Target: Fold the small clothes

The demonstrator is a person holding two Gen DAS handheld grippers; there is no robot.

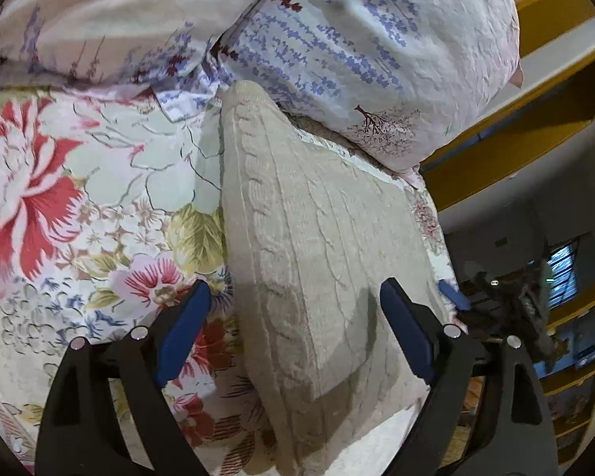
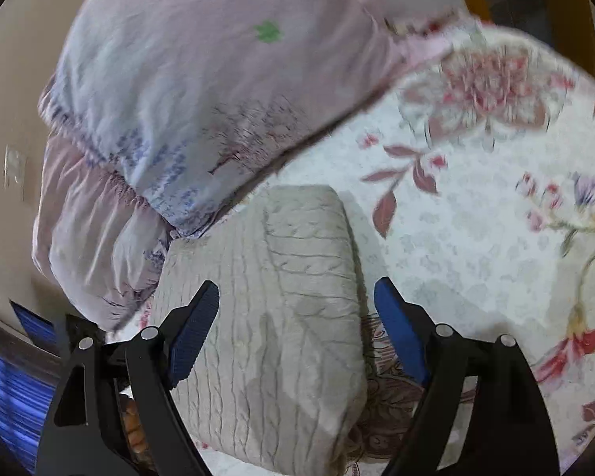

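In the left wrist view, the left hand-held gripper (image 1: 293, 297) is reaching in from the bottom of the frame with its jaws spread wide and released, nothing caught between the blue pads (image 1: 186, 329). Just beyond and between them, a folded beige cable-knit sweater (image 1: 317, 238) is lying on the floral bedsheet (image 1: 79, 198), filling the centre of the frame and running toward the upper middle. The right pad is casting a shadow on the knit; whether it is touching the fabric cannot be told. At the lower right edge of the sweater, a small blue tip of another gripper (image 1: 452, 297) is showing beside the bed's edge. Farther off, in the upper half of the frame, a lavender-print pillow (image 1: 357, 51) is lying over the far end of the sweater.

In the right wrist view, the right hand-held gripper (image 2: 295, 301) is likewise coming in from the bottom with its jaws wide apart and holding nothing. The folded sweater (image 2: 281, 317) is sitting between the blue pads (image 2: 194, 329) in the lower centre, its right edge stopping short of the right pad, where the bedsheet (image 2: 476, 238) is showing. Beyond it, in the upper left, the pillow (image 2: 202, 91) is resting against the sweater's far corner. The sheet is stretching away to the upper right, slightly blurred.
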